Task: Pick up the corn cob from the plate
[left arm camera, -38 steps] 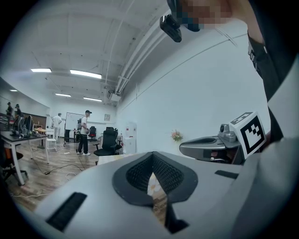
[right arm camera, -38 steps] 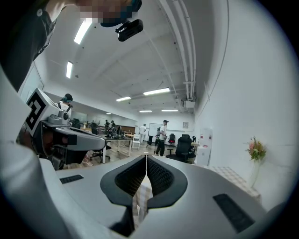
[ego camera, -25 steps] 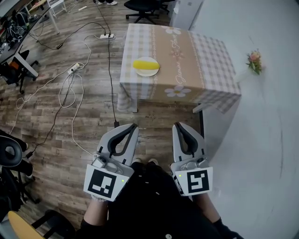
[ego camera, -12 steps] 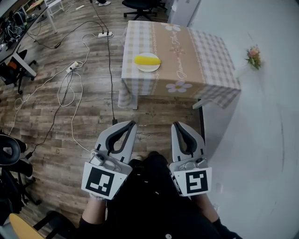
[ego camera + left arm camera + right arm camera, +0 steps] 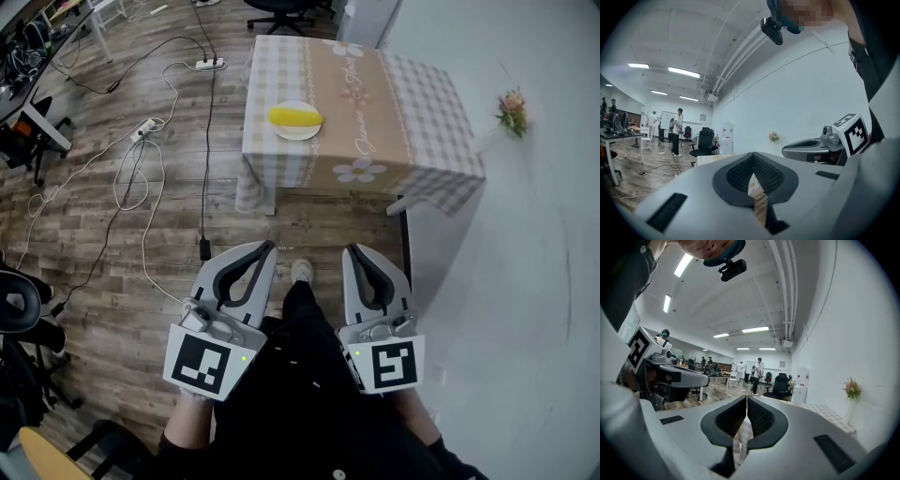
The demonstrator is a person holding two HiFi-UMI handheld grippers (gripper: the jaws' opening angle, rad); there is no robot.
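The yellow corn cob (image 5: 295, 117) lies on a pale plate (image 5: 298, 135) close to the left edge of the checked-cloth table (image 5: 403, 112), toward its near left corner. Well apart from it, low over the wooden floor (image 5: 112, 272), the left gripper (image 5: 267, 247) and the right gripper (image 5: 352, 250) are side by side in front of the person, both with jaws closed and empty.

Grey left tongs (image 5: 267, 247) and right tongs (image 5: 351, 250) bear black-and-white marker cubes (image 5: 204, 366); clothing (image 5: 300, 394) is black.
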